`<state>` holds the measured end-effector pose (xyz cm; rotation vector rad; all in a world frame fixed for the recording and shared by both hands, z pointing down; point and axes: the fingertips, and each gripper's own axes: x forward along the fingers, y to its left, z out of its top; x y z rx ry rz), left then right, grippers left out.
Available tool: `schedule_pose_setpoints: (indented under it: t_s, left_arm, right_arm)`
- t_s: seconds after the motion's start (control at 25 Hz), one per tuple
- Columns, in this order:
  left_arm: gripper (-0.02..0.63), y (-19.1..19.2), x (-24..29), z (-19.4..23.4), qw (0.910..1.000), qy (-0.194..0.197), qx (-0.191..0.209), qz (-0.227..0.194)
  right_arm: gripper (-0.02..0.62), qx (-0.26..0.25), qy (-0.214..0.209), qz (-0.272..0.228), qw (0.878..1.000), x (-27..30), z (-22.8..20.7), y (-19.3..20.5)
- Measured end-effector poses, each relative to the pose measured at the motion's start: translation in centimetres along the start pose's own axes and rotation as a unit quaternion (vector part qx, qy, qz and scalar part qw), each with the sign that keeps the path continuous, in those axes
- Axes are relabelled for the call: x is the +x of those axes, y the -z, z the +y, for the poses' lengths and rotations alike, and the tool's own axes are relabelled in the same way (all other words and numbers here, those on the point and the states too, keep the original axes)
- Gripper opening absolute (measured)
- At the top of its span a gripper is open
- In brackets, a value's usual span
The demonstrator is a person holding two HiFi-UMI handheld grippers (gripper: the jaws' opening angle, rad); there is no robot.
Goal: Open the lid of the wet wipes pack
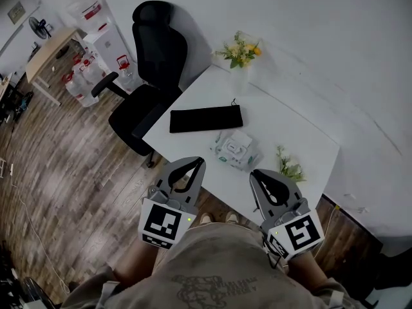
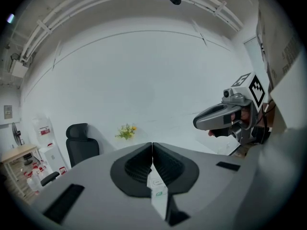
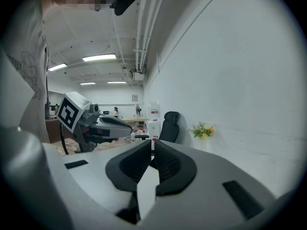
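Though empty, left fingers (image 2: 136, 166) and right fingers (image 3: 132, 166) together.

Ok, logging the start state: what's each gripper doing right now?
Left gripper: closed, empty.
Right gripper: closed, empty.

light: bright, even, ceiling strips (image 3: 98, 58) | shadows: soft | edges: fisheye bend, dark vignette | focus: mostly sharp

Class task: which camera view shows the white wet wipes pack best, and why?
The head view: the white, soft wet wipes pack lies whole on the white table. The left gripper view shows only a sliver of it behind its jaws; the right gripper view shows none of it.
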<state>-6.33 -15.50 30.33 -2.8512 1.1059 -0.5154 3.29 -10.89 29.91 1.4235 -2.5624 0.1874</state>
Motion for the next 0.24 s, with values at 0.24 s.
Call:
schedule_pose_setpoints:
  t_s: [0.24]
  left_arm:
    - [0.017, -0.14, -0.13, 0.00, 1.0000, -0.002, -0.001, 0.000]
  right_arm:
    - [0.044, -0.002, 0.003, 0.003, 1.000, 0.03, -0.37, 0.06]
